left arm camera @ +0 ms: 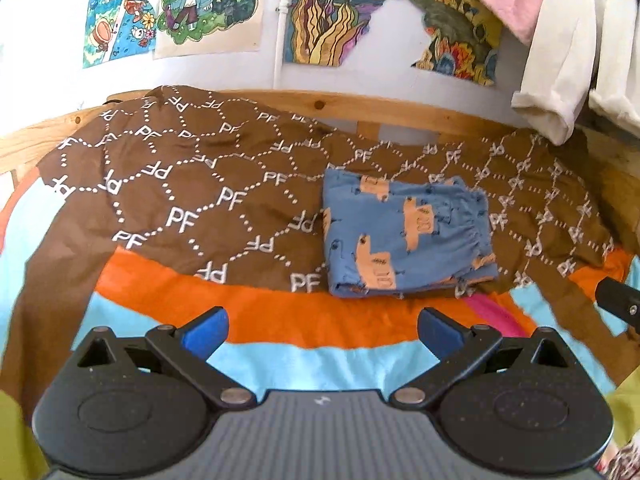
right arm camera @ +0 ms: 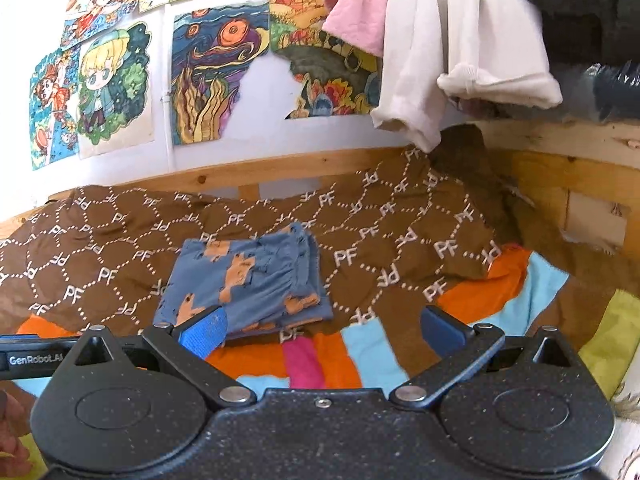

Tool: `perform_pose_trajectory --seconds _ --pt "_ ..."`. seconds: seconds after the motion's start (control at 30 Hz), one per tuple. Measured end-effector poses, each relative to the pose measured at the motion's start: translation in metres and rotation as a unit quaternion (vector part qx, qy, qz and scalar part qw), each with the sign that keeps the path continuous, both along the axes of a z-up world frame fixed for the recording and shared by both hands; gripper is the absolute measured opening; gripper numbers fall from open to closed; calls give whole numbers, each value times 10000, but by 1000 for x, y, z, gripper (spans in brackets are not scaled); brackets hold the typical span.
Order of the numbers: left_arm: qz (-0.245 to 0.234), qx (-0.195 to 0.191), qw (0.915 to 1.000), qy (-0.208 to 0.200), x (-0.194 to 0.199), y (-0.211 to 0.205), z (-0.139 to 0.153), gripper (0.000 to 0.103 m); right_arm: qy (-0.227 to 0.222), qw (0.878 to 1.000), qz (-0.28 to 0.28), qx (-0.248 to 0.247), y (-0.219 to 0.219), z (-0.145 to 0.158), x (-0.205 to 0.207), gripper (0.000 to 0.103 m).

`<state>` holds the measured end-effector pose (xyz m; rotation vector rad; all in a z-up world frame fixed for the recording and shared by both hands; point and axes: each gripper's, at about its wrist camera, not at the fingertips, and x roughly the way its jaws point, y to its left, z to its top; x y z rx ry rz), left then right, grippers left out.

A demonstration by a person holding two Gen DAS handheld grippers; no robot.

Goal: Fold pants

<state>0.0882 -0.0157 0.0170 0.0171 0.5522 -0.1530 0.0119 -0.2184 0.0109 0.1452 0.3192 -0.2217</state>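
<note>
The blue pants (left arm camera: 404,236) with orange animal prints lie folded into a compact rectangle on the brown "PF" patterned cloth (left arm camera: 192,200). They also show in the right wrist view (right arm camera: 248,280), where the brown cloth (right arm camera: 400,232) spreads around them. My left gripper (left arm camera: 323,330) is open and empty, held back from the pants over the striped bedding. My right gripper (right arm camera: 323,330) is open and empty, just short of the pants' near edge; its left pad (right arm camera: 202,332) overlaps that edge in view.
Striped orange, light-blue and pink bedding (left arm camera: 280,320) lies under the brown cloth. A wooden bed rail (left arm camera: 360,108) runs along the wall with drawings (left arm camera: 176,4). White and pink garments (right arm camera: 440,40) hang at the upper right. The other gripper's body (right arm camera: 28,358) shows at the left.
</note>
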Motion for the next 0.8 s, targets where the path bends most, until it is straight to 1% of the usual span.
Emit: perform_pose_trajectory --seconds 0.1,0.2,0.27,0.33,0.43,0.57,0.67,0.8 --pt "75 151 9998 -94 -8 5 -3 103 -29 9999 129 -24 6 -7 -6 102" --pt "231 69 9997 -88 -11 12 -9 103 74 9998 169 48 7 -17 -6 102" --pt "306 32 9995 -7 -10 15 -12 103 226 9995 212 51 8 -23 -5 102" --pt "290 25 9996 53 -9 15 -13 103 353 9991 237 33 9 -27 -3 102" --pt "270 73 9996 9 -9 13 -14 103 333 9992 232 23 9 -27 -4 102" --pt "180 177 9996 83 -9 9 -19 103 347 9991 228 -87 10 -26 -4 102" --pt "159 155 9997 111 -10 8 -21 103 351 9990 218 -165 9 -27 -3 102" --pt "189 113 9997 120 -10 8 -21 103 408 9988 214 -149 5 -30 0 102"
